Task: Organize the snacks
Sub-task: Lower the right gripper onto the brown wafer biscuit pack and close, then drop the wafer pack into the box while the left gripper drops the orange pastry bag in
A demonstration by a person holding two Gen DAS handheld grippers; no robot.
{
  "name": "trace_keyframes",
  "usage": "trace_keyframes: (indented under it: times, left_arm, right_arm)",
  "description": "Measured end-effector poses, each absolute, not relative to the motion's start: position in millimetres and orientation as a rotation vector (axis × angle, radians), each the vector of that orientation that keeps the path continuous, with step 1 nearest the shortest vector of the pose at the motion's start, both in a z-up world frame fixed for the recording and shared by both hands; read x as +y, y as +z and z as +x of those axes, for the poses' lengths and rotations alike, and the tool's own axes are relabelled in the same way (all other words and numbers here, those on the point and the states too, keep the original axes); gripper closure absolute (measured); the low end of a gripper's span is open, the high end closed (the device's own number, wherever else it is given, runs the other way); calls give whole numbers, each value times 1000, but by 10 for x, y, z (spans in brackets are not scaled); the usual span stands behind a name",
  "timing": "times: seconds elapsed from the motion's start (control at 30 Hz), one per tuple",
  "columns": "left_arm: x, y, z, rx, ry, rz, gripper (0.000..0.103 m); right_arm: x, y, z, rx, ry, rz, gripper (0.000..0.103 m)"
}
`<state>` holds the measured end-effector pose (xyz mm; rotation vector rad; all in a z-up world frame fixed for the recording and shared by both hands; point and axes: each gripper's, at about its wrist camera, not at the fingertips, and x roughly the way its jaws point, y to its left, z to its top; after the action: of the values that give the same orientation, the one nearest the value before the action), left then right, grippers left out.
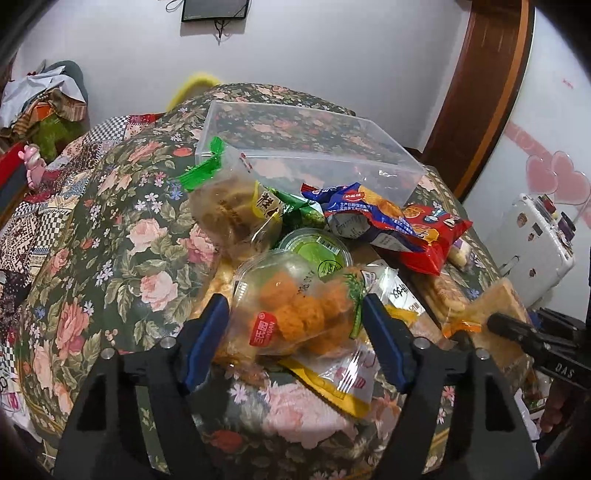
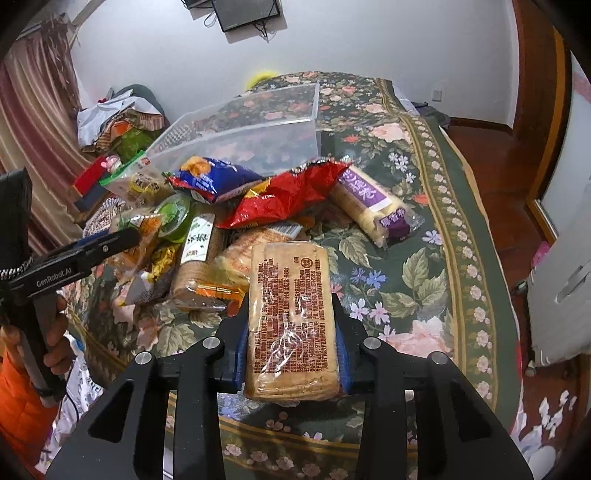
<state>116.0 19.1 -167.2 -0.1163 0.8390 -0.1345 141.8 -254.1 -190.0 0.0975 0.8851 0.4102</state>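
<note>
Right hand-held gripper [image 2: 293,334]: jaws clamped on a flat clear-wrapped pack of brown biscuits [image 2: 291,317], blue pads pressing both long sides. The pack's near end hangs over the floral cover [image 2: 406,229]; the red print on the wrap is too small to read.

Left hand-held gripper [image 1: 295,328]: jaws apart, straddling a clear bag of orange puffed balls [image 1: 295,314]. The left pad looks just at the bag's edge and the right pad sits beside it; whether either actually presses, cannot tell (film is crinkled and glare hides the contact line). The bag lies on the snack heap, on top of a yellow-edged packet [image 1: 332,384] that is mostly covered.

Behind it is a round tub with a green lid [image 1: 317,251], half hidden by the bag. Further back lie a clear bag of brown pastries with a green seal [image 1: 229,210], a blue chip bag [image 1: 365,214] and a red chip bag [image 1: 432,236], overlapping. A purple-labelled pack of pale wafers [image 2: 373,203] lies just to the right of the pile.

At the back, an empty-looking clear plastic bin [image 1: 295,144] touches the heap's far edge.

The surface is a bed or similar under a dark green rose-print cover; what's underneath is not visible. The room has a white wall, a dark screen [image 2: 247,14] cut off by the top of the frame, a wooden door frame [image 1: 480,92] and a red-brown floor. An orange sleeve [image 2: 14,402] shows at the lower left edge of the right wrist view.
</note>
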Motion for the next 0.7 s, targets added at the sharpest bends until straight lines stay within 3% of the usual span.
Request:
trace_keyframes:
  times: [0.27, 0.7]
  left_arm:
    - [215, -1556, 1032, 828, -133, -123, 42]
    - [312, -1020, 910, 696, -128, -128, 43]
  right_arm:
    - [-2498, -1742, 1436, 838, 411, 86, 70]
    - [-2331, -1368, 1593, 708, 447, 82, 70]
